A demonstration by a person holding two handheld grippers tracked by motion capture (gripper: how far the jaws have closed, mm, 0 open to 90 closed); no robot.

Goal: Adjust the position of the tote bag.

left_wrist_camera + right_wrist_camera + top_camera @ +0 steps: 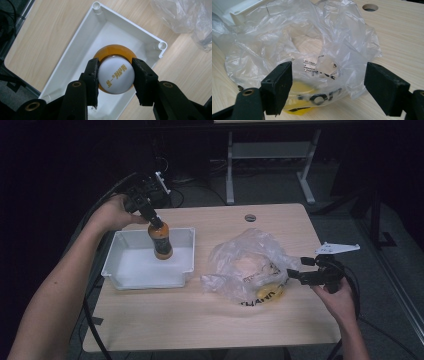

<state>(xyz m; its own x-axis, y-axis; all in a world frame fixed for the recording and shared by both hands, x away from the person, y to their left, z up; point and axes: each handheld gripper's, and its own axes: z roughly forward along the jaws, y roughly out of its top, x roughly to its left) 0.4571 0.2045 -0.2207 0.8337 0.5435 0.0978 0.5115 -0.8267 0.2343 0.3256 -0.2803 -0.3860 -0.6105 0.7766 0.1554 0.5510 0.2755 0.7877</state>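
You are gripping the bottle (115, 75) by its cap with the left gripper (115, 76), hanging it upright over the tray (75, 50) for a clean drop. Your right gripper (328, 86) is standing wide open at the bag (312, 45), holding nothing.

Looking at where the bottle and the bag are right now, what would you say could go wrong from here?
1. The left gripper holds the bottle only by its white cap, so the bottle might swing or slip while over the white tray.
2. Set down off-centre, the tall bottle could topple against the tray wall.
3. The right gripper stands open around the plastic bag; closing may pinch only loose film and drag the bag.
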